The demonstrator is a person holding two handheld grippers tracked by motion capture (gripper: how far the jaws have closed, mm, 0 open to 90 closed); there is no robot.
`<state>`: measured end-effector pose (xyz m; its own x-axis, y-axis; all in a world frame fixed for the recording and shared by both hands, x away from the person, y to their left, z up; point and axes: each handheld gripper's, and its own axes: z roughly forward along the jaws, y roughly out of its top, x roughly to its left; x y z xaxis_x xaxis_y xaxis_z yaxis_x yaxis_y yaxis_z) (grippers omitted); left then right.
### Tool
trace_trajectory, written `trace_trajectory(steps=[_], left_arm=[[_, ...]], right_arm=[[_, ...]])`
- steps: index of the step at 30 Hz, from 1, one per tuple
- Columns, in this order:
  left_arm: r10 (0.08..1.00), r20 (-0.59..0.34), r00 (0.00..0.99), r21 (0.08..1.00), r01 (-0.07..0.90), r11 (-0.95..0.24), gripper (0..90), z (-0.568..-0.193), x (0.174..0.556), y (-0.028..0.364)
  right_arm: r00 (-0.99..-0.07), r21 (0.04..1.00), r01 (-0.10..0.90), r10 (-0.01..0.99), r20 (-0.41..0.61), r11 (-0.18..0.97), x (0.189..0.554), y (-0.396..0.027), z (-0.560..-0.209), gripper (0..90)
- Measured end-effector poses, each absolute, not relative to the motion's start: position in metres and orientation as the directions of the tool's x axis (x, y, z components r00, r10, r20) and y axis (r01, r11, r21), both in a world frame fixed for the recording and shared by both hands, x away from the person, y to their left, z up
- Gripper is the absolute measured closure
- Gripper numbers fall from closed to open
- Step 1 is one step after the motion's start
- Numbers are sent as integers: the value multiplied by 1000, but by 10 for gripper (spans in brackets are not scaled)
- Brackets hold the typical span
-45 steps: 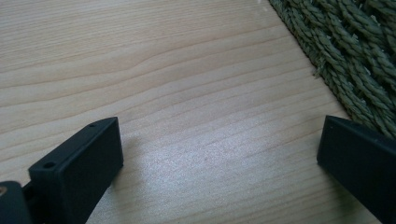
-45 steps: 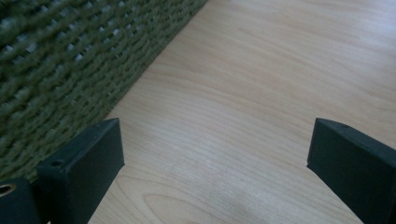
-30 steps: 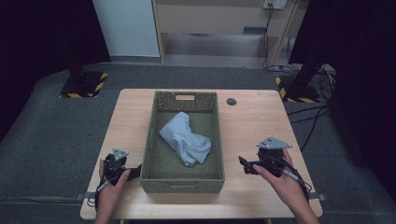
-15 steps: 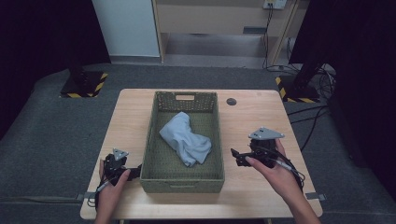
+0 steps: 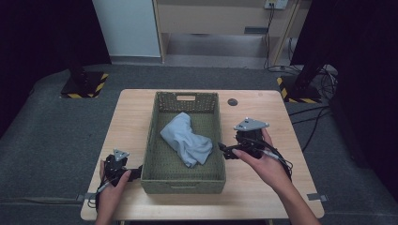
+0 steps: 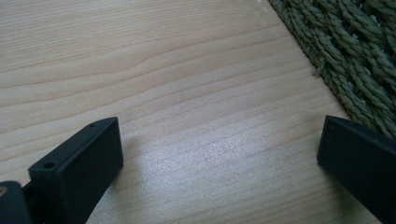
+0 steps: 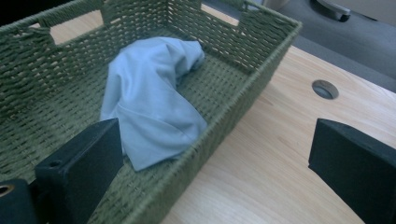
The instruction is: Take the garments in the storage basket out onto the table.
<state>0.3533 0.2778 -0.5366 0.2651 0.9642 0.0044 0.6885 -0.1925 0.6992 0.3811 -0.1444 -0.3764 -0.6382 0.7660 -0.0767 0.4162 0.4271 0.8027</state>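
Observation:
A green woven basket (image 5: 151, 132) stands mid-table with a crumpled light blue cloth (image 5: 185, 138) lying in it. My left gripper (image 5: 137, 172) rests low by the basket's near left corner, open, with bare wood between its jaws. In the left gripper view, the left gripper (image 6: 219, 133) has the basket wall (image 6: 345, 56) at its right. My right gripper (image 5: 223, 151) is held at the basket's right rim, open and pointing at the cloth. In the right gripper view, the right gripper (image 7: 217, 135) straddles the basket rim (image 7: 261, 56), with the cloth (image 7: 149, 102) just ahead of its left jaw.
A dark round hole (image 5: 233, 101) sits in the tabletop (image 5: 263, 187) behind the right hand and appears as the hole (image 7: 325, 88) in the right gripper view. Two stand bases with yellow-black stripes (image 5: 84, 84) (image 5: 300, 89) rest on the grey floor beyond the table.
My right gripper has moved left and a little forward, from the table's right side up to the basket's right rim. The left gripper and the cloth have stayed put.

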Motion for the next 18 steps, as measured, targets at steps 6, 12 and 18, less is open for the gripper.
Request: trace_trajectory(steps=[6,12,18], left_arm=[[964,5,266,698,689,-194,0,-537,353,278],[964,5,266,698,689,-194,0,-537,353,278],[964,5,266,698,689,-194,0,-537,353,278]], right_arm=[[-659,799,411,749,-72,439,386,-129,-373,30],[-681,790,410,729,-67,456,394,-114,-376,30],[-695,784,405,716,-70,470,399,-102,-377,31]])
